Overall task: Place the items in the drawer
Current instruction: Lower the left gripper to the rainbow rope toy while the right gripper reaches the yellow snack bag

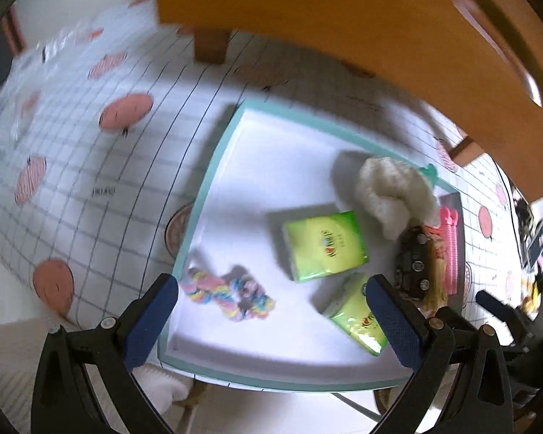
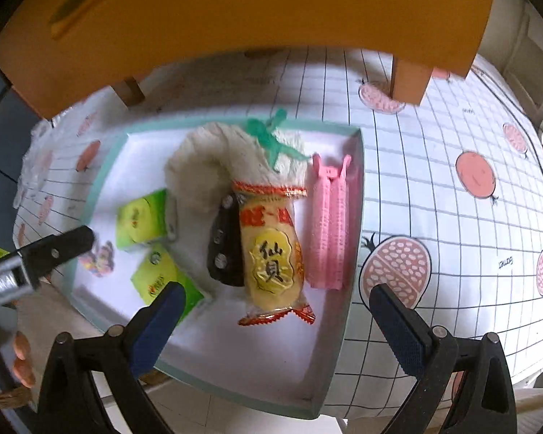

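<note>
A white drawer with a teal rim lies pulled out on the gridded tablecloth. Inside it lie two green tissue packs, a pastel rope toy, a fluffy cream cloth, a black toy car, a rice-cracker packet and a pink clip. My left gripper hovers open over the drawer's near side, holding nothing. My right gripper is open and empty above the near right part.
An orange wooden cabinet stands on short legs behind the drawer. The tablecloth carries red fruit prints. A person's fingers show at lower left of the right wrist view.
</note>
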`<action>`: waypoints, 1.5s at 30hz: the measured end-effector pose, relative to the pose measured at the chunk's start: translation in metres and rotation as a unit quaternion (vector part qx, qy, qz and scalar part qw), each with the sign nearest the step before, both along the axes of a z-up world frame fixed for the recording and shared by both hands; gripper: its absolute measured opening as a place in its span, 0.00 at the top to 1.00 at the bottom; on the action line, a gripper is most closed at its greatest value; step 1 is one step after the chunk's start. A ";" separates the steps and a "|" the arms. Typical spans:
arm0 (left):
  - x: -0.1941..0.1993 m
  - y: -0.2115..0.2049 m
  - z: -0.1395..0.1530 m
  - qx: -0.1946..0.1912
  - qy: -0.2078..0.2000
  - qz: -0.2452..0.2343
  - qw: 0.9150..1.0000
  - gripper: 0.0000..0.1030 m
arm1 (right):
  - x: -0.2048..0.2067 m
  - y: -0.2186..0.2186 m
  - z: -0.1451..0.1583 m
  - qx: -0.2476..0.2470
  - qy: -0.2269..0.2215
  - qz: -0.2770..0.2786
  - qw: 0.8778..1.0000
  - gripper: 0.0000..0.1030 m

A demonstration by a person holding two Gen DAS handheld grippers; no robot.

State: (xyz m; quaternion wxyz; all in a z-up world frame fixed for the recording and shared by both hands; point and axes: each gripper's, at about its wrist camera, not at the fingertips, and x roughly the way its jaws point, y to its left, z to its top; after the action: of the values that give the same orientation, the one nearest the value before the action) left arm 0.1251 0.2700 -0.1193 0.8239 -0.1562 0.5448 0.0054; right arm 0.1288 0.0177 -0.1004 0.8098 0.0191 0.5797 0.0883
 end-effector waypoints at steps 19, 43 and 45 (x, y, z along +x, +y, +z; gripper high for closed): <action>0.001 0.030 -0.025 -0.080 0.038 0.052 0.995 0.19 | 0.012 -0.001 0.008 0.053 -0.057 -0.012 0.997 0.19; 0.017 0.007 -0.037 -0.024 0.048 0.018 0.998 0.62 | 0.020 -0.032 0.012 0.114 -0.046 -0.076 0.989 0.24; 0.017 0.005 -0.038 -0.019 0.049 0.018 0.998 0.62 | 0.017 -0.023 0.015 0.104 -0.051 -0.054 0.992 0.24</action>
State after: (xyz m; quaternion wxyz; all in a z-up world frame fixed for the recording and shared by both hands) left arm 0.1421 0.2747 -0.1570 0.7930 -0.1812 0.5814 0.0170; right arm 0.1463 -0.0051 -0.0859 0.8357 0.1297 0.5233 0.1052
